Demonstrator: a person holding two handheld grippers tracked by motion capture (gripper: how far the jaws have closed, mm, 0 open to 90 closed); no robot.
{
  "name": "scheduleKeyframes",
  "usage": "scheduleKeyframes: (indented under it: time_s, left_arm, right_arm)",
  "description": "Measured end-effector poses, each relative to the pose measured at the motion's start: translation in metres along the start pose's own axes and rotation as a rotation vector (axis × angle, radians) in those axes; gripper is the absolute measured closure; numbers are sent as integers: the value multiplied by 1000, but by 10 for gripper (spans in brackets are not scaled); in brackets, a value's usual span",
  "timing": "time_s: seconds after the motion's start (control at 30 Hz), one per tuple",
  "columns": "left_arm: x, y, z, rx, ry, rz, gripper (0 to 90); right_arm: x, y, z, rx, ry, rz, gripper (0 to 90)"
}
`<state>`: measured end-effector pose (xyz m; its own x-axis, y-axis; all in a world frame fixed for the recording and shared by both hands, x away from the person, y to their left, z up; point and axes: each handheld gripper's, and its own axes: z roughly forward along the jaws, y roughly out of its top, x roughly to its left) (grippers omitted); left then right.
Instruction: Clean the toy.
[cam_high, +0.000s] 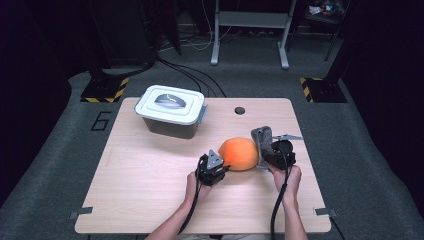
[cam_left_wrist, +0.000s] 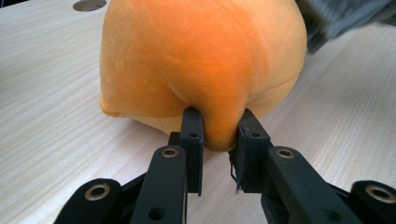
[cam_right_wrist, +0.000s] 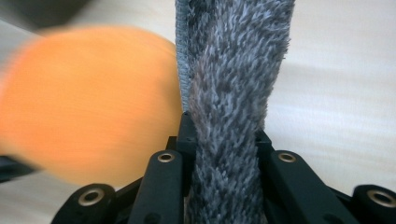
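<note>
An orange plush ball rests on the wooden table, right of centre. My left gripper is at its near left side and is shut on a pinched fold of the orange plush ball, its pads pressing in. A grey fuzzy cloth stands upright against the ball's right side, and my right gripper is shut on it. In the right gripper view the grey fuzzy cloth rises between the jaws, with the orange plush ball blurred at the left.
A lidded white and grey plastic box sits at the back left of the table. A round cable hole lies near the far edge. Metal brackets mark the table's front corners.
</note>
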<state>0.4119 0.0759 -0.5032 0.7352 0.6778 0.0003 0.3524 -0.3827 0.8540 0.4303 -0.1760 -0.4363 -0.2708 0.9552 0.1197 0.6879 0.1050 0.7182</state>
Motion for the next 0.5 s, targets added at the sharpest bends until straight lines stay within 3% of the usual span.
scheduleKeyframes:
  time_s: [0.1, 0.23, 0.37, 0.4, 0.5]
  left_arm:
    - [0, 0, 0, -1, 0, -1, 756]
    - [1, 0, 1, -10, 7, -3, 752]
    - [2, 0, 0, -10, 2, -6, 707]
    - [2, 0, -1, -14, 7, -9, 707]
    - [2, 1, -3, -14, 22, 0, 532]
  right_arm:
    - [20, 9, -14, -34, 43, -55, 739]
    - [35, 12, -7, -5, 86, -102, 739]
    - [41, 11, 6, 18, 82, -95, 740]
    - [41, 12, 10, 19, 63, -110, 740]
    - [43, 14, 14, 22, 32, -115, 740]
